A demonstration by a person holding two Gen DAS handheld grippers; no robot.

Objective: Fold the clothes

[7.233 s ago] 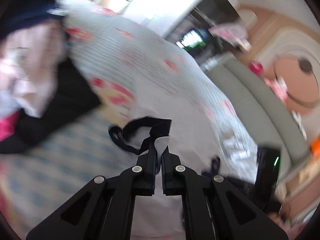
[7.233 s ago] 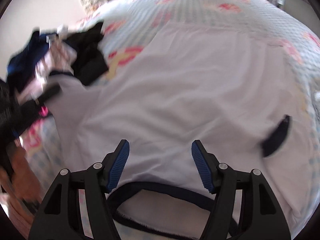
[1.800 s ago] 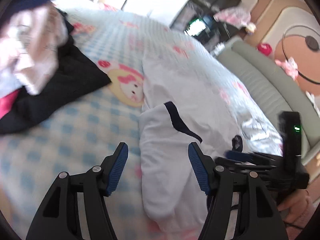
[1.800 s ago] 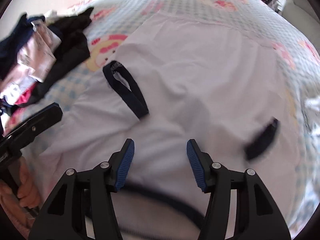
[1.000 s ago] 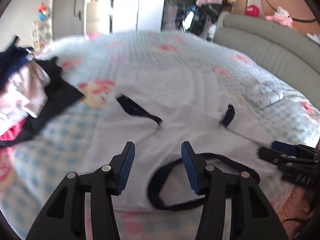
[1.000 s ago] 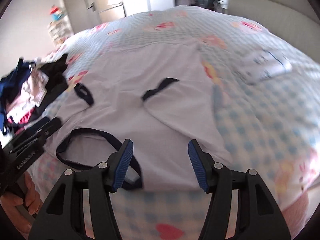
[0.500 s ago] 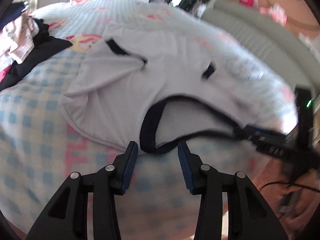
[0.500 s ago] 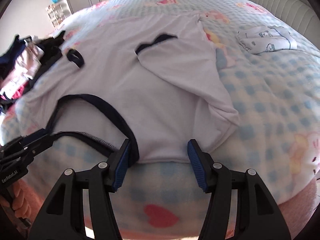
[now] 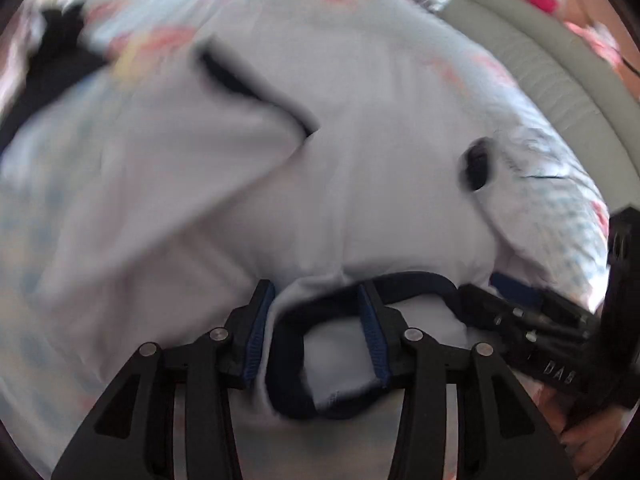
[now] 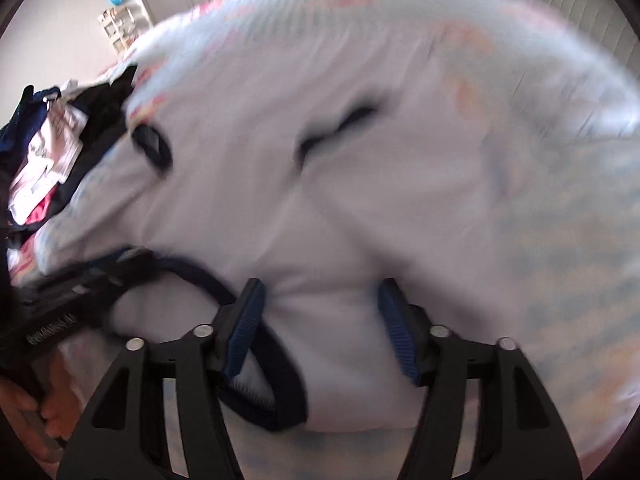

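Observation:
A white T-shirt (image 9: 360,168) with navy trim lies spread on the bed, both sleeves folded inward over its body; it also shows in the right wrist view (image 10: 360,200). Its navy collar (image 9: 288,384) is at the near edge. My left gripper (image 9: 316,320) is open, its jaws straddling the collar's left part. My right gripper (image 10: 320,316) is open around the shirt's shoulder fabric beside the collar (image 10: 280,396). Each gripper appears in the other's view: the right one (image 9: 532,320) and the left one (image 10: 80,292).
A pile of dark, pink and white clothes (image 10: 52,148) lies at the bed's left. The checked cartoon bedsheet (image 10: 560,240) extends to the right. A grey padded headboard (image 9: 560,60) curves along the far right. A small folded white garment (image 9: 548,168) lies near it.
Both grippers have moved forward and down onto the shirt's collar end. Their open jaws now surround the fabric, where before they hovered short of the near edge.

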